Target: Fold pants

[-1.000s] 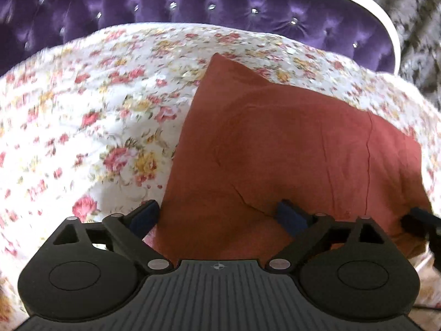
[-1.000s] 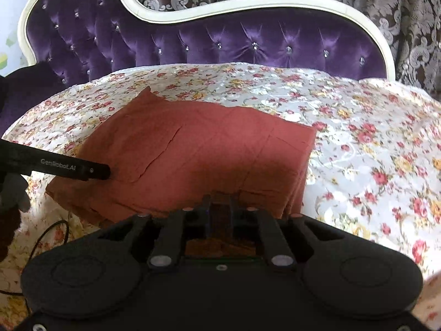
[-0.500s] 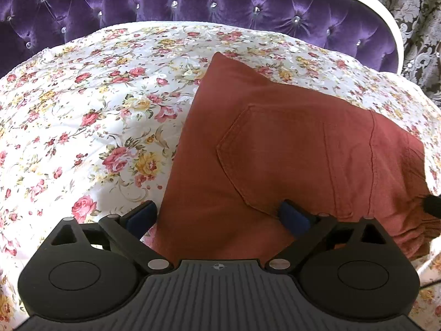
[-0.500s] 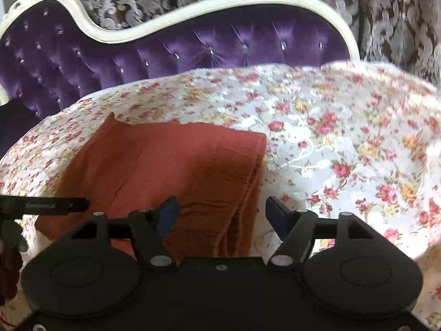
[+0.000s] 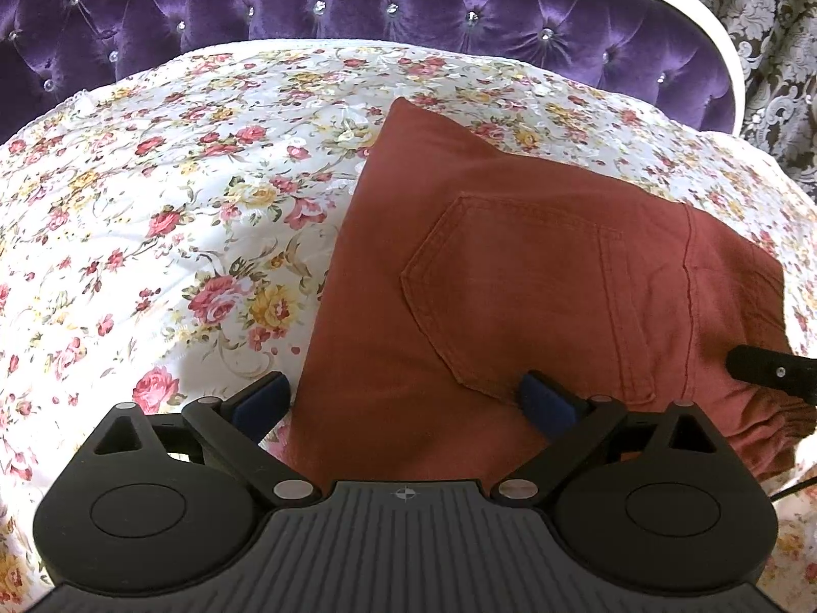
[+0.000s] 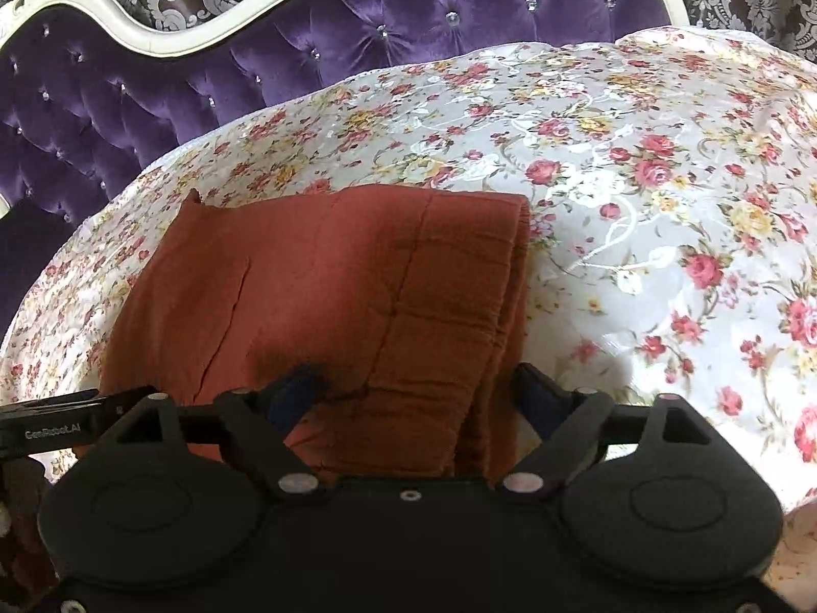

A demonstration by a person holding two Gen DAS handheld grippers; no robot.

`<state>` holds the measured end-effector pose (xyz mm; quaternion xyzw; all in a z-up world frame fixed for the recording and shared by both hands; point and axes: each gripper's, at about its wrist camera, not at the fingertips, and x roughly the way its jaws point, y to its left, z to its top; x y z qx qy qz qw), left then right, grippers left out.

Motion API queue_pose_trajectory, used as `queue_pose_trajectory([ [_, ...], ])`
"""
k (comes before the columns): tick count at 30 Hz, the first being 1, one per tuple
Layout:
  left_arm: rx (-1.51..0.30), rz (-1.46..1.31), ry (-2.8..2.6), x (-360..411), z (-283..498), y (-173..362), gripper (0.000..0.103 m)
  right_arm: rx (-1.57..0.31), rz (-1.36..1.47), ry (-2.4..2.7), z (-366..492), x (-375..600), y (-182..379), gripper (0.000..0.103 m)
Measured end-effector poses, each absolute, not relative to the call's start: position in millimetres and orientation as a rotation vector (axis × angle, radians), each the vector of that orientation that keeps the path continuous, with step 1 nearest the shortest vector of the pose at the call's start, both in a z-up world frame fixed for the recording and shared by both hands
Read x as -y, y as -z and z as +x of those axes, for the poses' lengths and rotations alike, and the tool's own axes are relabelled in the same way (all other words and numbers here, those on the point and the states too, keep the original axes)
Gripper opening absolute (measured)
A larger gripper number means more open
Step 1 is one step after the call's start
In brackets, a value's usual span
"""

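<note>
Rust-red pants (image 5: 536,276) lie folded into a rectangle on the floral bedspread (image 5: 153,214), back pocket facing up. My left gripper (image 5: 403,403) stands open over the near left corner of the fold, its blue pads clear of the cloth. In the right wrist view the pants (image 6: 332,296) show their stacked folded edge on the right. My right gripper (image 6: 418,388) straddles that near edge with its jaws opening wide, the cloth lying between them untouched. A finger of the right gripper (image 5: 766,373) pokes in at the left view's right edge.
A purple tufted headboard (image 6: 255,76) with a white frame runs behind the bed. Patterned dark curtains (image 5: 766,25) hang beyond it. A thin black cable (image 5: 796,488) trails at the lower right. Open bedspread (image 6: 664,204) spreads to the right of the pants.
My right gripper was shut on the near edge of the pants; it has let go and spread wide, shifting right and rolling. The pants' right end dropped flat. The left gripper has not moved.
</note>
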<state>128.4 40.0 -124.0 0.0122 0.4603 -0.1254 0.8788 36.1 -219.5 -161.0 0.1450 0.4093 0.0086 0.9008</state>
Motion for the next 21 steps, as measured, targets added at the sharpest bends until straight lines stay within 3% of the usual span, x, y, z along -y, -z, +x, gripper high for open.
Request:
queue_pose_trajectory([
  [11,-0.928,0.065,0.323,-35.5,151.7,124.3,0.100,-0.844,0.277,-0.037,42.4,213.8,164.5,0.096],
  [21,-0.900,0.112,0.430,-39.6,159.9,130.0,0.103,-0.773,0.337,-0.082,29.2,225.8,168.8,0.096],
])
